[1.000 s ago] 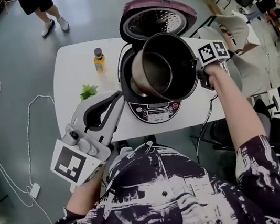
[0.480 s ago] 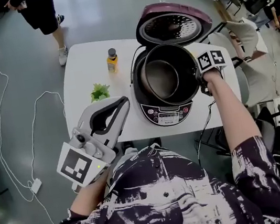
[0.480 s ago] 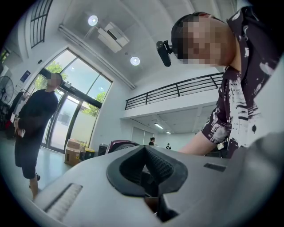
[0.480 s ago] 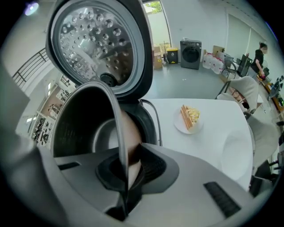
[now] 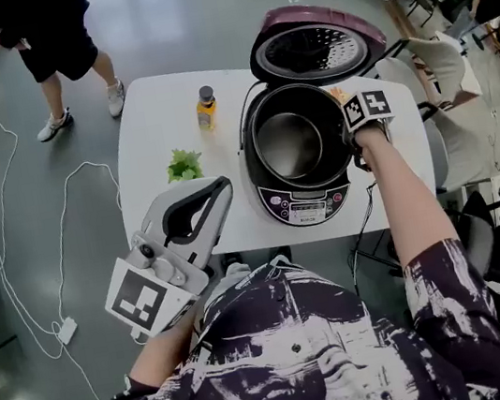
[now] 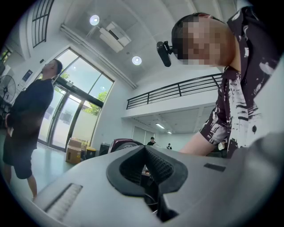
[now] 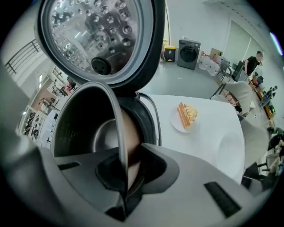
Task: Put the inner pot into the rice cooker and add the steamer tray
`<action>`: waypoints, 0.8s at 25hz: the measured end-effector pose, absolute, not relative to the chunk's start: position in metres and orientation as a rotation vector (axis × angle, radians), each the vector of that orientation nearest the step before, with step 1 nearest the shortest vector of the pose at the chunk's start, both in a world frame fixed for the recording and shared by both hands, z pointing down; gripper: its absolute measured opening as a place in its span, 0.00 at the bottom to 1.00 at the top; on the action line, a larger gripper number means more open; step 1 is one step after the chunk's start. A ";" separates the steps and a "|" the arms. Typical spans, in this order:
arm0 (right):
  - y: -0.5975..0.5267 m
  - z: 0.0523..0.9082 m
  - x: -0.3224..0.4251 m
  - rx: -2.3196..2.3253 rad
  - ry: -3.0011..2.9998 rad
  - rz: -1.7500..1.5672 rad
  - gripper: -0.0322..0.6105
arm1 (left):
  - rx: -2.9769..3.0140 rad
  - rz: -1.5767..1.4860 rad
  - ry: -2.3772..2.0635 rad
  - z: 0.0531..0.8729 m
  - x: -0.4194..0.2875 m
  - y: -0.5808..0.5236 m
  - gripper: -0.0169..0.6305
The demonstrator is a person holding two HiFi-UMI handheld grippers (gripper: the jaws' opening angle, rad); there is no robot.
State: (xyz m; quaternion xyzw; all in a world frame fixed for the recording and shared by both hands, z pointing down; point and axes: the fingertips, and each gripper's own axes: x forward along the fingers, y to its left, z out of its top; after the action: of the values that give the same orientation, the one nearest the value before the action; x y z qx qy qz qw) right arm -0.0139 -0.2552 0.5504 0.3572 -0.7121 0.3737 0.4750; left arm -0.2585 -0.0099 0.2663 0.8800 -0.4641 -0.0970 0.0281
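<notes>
The rice cooker stands open on the white table, its purple lid tipped back. The dark metal inner pot sits down inside the cooker's body. My right gripper points steeply down at the pot's right side and is shut on its rim. In the right gripper view the thin rim runs between the jaws of this gripper, and the gripped side stands slightly above the cooker's edge. My left gripper hovers at the table's front left, shut and holding nothing, as the left gripper view also shows.
A small yellow bottle and a green leafy bunch lie left of the cooker. A cake slice on a plate and a white round dish sit to its right. A person stands beyond the table; cables cross the floor.
The pot, earlier tilted above the cooker, has come down into the cooker's body with my right gripper sinking along with it. The left gripper has hardly moved.
</notes>
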 end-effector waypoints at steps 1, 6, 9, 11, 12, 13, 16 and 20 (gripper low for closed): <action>-0.255 0.551 -0.014 0.877 -1.733 0.901 0.07 | 2.708 -0.296 -1.434 0.267 -0.260 -0.010 0.03; -0.258 0.555 -0.013 0.879 -1.701 0.846 0.07 | 2.713 -0.307 -1.441 0.271 -0.264 -0.011 0.03; -0.258 0.556 -0.013 0.886 -1.681 0.795 0.07 | 2.715 -0.310 -1.435 0.272 -0.263 -0.011 0.03; -0.258 0.556 -0.014 0.877 -1.662 0.752 0.07 | 2.717 -0.314 -1.430 0.271 -0.263 -0.011 0.03; -0.258 0.556 -0.015 0.866 -1.651 0.725 0.07 | 2.718 -0.316 -1.427 0.271 -0.263 -0.011 0.03; -0.258 0.557 -0.016 0.854 -1.640 0.698 0.07 | 2.718 -0.320 -1.425 0.271 -0.263 -0.011 0.03; -0.257 0.558 -0.015 0.831 -1.610 0.654 0.07 | 2.720 -0.335 -1.417 0.271 -0.264 -0.009 0.03; -0.256 0.559 -0.013 0.865 -1.583 0.771 0.07 | 2.716 -0.343 -1.416 0.270 -0.268 -0.008 0.03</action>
State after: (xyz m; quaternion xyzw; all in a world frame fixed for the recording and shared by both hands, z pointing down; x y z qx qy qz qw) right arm -0.0134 -0.2562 0.5587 0.3666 -0.6707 0.3264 0.5562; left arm -0.2683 -0.0075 0.2699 0.8808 -0.4592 -0.1113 0.0299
